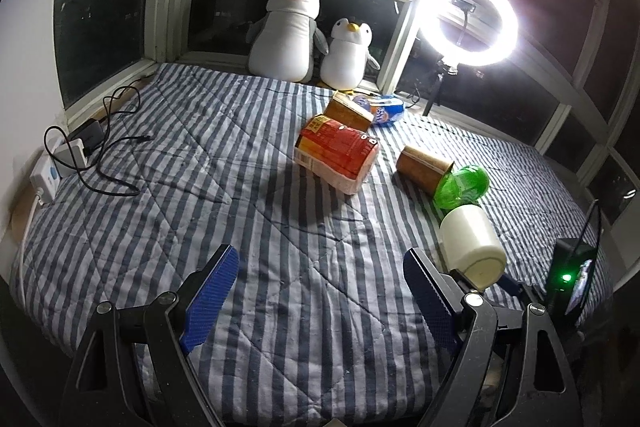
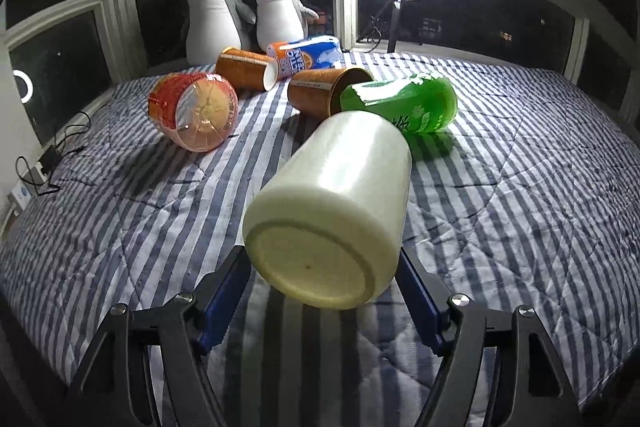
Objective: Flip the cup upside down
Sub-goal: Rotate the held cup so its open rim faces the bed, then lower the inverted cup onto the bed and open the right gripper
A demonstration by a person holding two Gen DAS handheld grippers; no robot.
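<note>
Writing: most labels were too blurred or turned away to read. The blue-and-orange can (image 2: 306, 55) bore large white characters, not legible. The green bottle (image 2: 404, 103) carried white characters, also unreadable. The red-orange instant-noodle tub (image 2: 194, 111) showed printed text, illegible in both views.

Cup position: the cream cup (image 2: 332, 215) was tilted with its flat base toward the right wrist camera and its mouth end pointing away toward the green bottle. The base end sat between the blue fingers (image 2: 224, 303) of the right hand-held gripper (image 2: 320, 303), which were closed against the cup's sides, pinching it. In the left wrist view the same cup (image 1: 472, 247) appeared at the right, raised above the striped bed quilt (image 1: 260, 227), just beyond the right finger of the left hand-held gripper (image 1: 320, 291). That gripper was spread wide with nothing between its blue pads (image 1: 208, 299), well apart from the cup.

Counts: one cream cup; two brown paper cups (image 2: 246, 67) (image 2: 324, 93), both lying on their sides; one green bottle; one can; one noodle tub; two plush penguins (image 1: 286, 31) (image 1: 348, 55) at the window; one lit ring light (image 1: 470, 21); one power strip (image 1: 60, 163) with black cables at the bed's left edge.
</note>
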